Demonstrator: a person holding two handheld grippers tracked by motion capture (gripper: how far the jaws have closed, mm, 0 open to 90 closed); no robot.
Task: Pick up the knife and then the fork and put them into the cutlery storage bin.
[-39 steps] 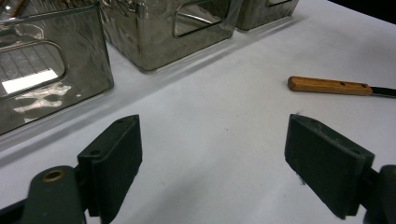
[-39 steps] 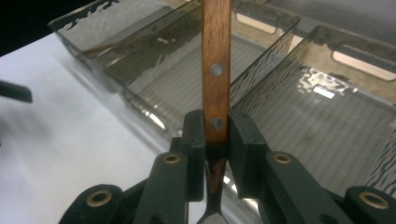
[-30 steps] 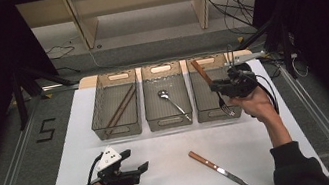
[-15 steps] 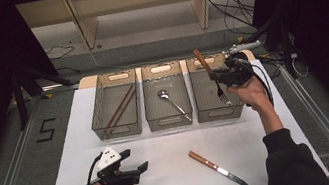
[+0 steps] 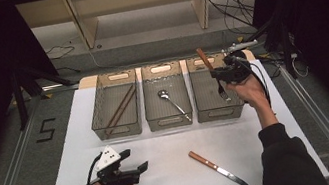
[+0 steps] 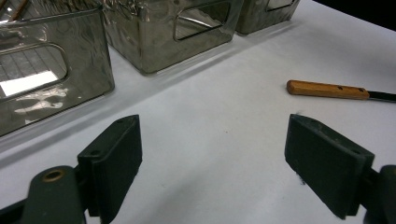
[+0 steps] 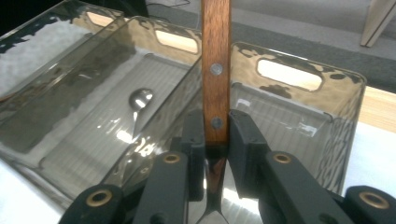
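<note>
Fork (image 5: 214, 75) sorting is the step I'm on: my right gripper (image 5: 222, 73) is clamped on its wooden handle, holding it over the right-hand bin (image 5: 202, 101). Its long axis runs steeply, handle up and away, tines down toward the bin floor. Next I'd lower it, lay it flat, then release; my left gripper (image 6: 212, 163) rests with jaws apart.

"5" on floor (image 5: 46, 130)

Brown-handled fork (image 5: 214, 75), black jaws, smoky clear bins (image 5: 118, 126), white mat (image 5: 176, 171)
</note>
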